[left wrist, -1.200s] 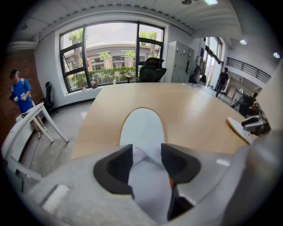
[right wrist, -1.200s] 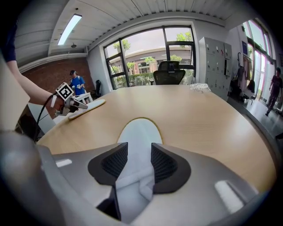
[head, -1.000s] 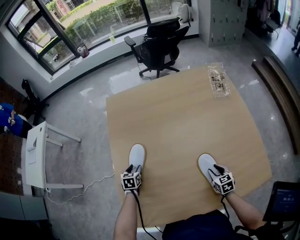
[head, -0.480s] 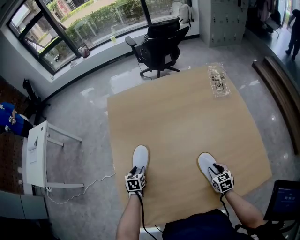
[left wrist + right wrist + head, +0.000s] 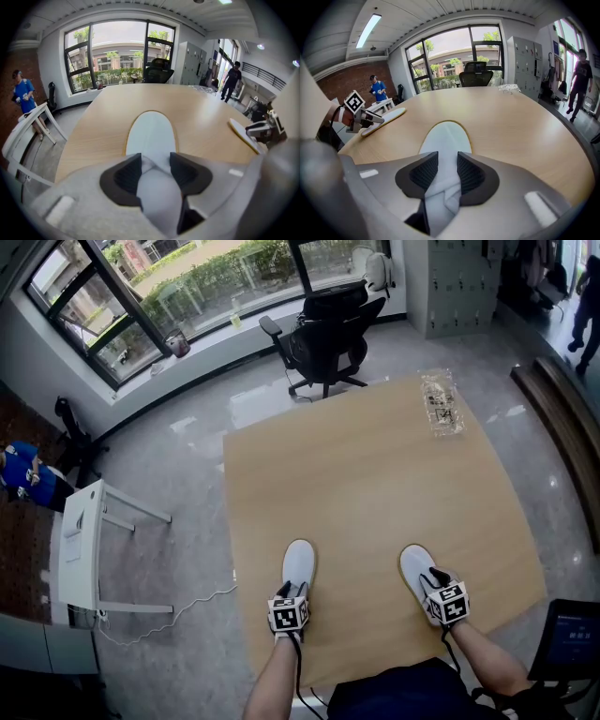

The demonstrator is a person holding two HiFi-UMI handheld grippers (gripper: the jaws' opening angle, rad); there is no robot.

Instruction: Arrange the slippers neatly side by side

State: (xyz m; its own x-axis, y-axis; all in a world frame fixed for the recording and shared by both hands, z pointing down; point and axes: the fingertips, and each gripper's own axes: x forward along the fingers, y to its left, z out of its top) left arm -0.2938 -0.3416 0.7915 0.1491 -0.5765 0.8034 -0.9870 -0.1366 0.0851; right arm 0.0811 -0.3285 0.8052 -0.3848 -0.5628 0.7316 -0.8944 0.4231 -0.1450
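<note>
Two white slippers lie toes away from me near the front edge of the wooden table (image 5: pixel 375 465). My left gripper (image 5: pixel 293 592) is shut on the heel end of the left slipper (image 5: pixel 298 563); in the left gripper view its dark pads (image 5: pixel 125 174) pinch the white fabric of that slipper (image 5: pixel 151 133). My right gripper (image 5: pixel 433 580) is shut on the heel end of the right slipper (image 5: pixel 414 564), and the right gripper view shows white fabric bunched between the pads (image 5: pixel 423 173) behind the sole (image 5: pixel 445 136). A wide stretch of bare table separates the two slippers.
A clear plastic packet (image 5: pixel 441 404) lies at the table's far right corner. A black office chair (image 5: pixel 328 334) stands beyond the far edge. On the floor at the left are a white side table (image 5: pixel 80 549) and a cable (image 5: pixel 178 610). A screen (image 5: pixel 567 641) sits lower right.
My left gripper has slid its slipper to the right, away from the table's left edge and closer to the right slipper. The right gripper and its slipper have hardly moved.
</note>
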